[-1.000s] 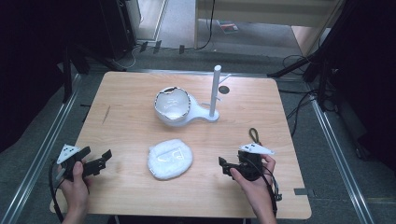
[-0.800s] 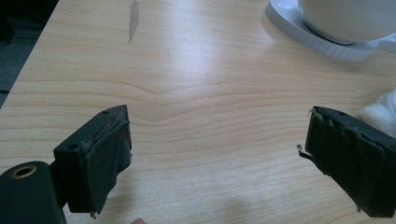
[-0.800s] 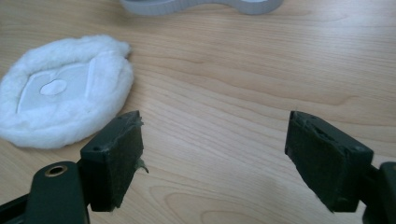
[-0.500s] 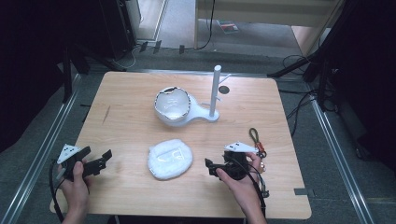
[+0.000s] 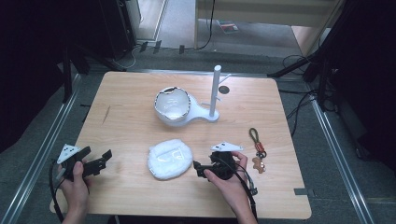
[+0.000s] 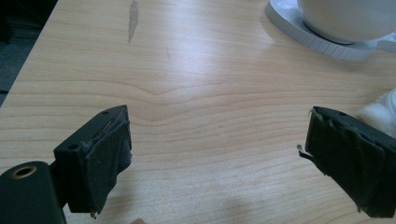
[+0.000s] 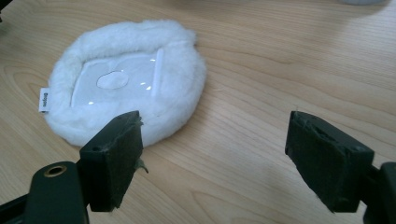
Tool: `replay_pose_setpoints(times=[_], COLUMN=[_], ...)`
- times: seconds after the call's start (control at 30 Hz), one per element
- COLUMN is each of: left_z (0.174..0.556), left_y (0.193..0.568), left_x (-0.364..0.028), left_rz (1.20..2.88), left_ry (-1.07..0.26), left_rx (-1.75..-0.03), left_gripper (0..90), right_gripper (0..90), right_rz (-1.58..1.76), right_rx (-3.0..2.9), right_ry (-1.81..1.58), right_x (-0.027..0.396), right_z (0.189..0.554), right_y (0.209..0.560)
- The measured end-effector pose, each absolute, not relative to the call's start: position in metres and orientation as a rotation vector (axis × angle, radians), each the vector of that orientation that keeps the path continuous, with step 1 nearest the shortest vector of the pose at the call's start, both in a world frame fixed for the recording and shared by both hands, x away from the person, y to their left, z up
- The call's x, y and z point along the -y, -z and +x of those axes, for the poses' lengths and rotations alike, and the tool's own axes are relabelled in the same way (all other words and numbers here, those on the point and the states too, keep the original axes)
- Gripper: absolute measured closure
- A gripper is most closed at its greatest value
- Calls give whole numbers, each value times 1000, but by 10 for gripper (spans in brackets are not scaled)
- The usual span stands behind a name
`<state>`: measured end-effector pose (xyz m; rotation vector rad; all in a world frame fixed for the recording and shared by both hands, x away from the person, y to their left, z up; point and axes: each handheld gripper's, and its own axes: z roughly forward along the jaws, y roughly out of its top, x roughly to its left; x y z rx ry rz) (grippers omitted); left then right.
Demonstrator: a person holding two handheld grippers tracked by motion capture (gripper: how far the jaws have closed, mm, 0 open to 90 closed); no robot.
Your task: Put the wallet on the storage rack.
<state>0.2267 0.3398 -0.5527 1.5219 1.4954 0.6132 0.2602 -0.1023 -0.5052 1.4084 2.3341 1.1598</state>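
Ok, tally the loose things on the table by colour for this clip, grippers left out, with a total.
White: 2 (fluffy pad, bowl-and-post stand)
Brown and red: 1 (keychain)
Total: 3
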Motion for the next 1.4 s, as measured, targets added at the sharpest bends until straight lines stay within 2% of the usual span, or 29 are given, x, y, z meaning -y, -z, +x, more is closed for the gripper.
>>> replay_pose_setpoints(times=[0.57, 0.93, 1.4], left_z=[227, 227, 227], left_y=[553, 553, 553], left_x=[-340, -341, -341], left_rz=[1519, 1521, 1522], left_ry=[-608, -600, -600], left_rx=[-1495, -1497, -1499], left_gripper=[77, 77, 77], right_gripper=[201, 283, 313], right_rz=[1367, 1394, 1446], right_rx=[-2406, -2460, -2502], right_ry=[-1184, -1218, -1214], right_x=[73, 58, 57], right_z=[270, 280, 305], right_y=[508, 513, 525])
